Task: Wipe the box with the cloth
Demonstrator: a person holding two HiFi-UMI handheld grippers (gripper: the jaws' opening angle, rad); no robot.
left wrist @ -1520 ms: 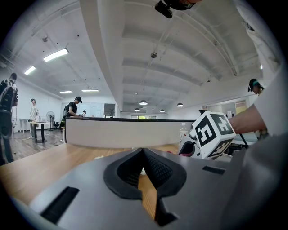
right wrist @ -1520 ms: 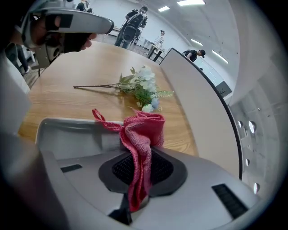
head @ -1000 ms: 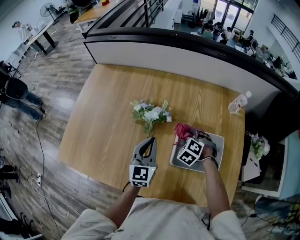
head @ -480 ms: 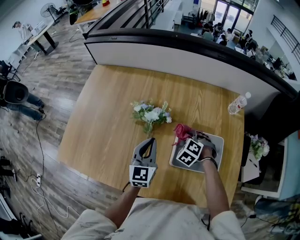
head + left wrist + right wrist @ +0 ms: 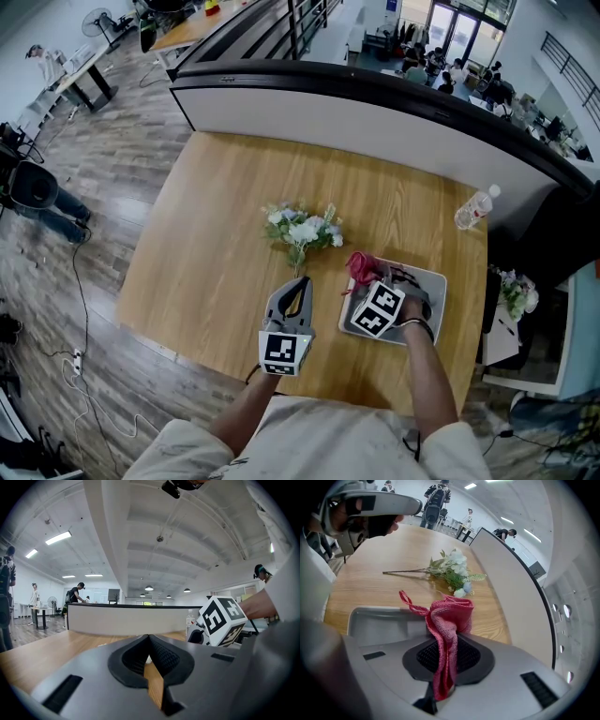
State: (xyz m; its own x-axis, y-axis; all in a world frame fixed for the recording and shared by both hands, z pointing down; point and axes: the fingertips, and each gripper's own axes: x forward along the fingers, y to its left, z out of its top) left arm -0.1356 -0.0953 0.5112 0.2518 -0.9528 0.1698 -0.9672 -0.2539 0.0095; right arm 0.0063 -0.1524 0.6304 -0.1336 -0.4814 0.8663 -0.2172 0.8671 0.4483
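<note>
Both tools are closed: right tool [image 5: 450,644] pinching the red cloth [image 5: 453,613] above the grey box [image 5: 379,620], left tool [image 5: 149,637] empty.

A pale wooden table [image 5: 206,234] carries three things. A small bunch of white flowers [image 5: 302,228] lies flat near its middle. A shallow grey box [image 5: 427,281] sits on the wood just right of the flowers, closer to the person. A clear plastic bottle [image 5: 473,208] is well to the flowers' right, by the table's edge.
</note>
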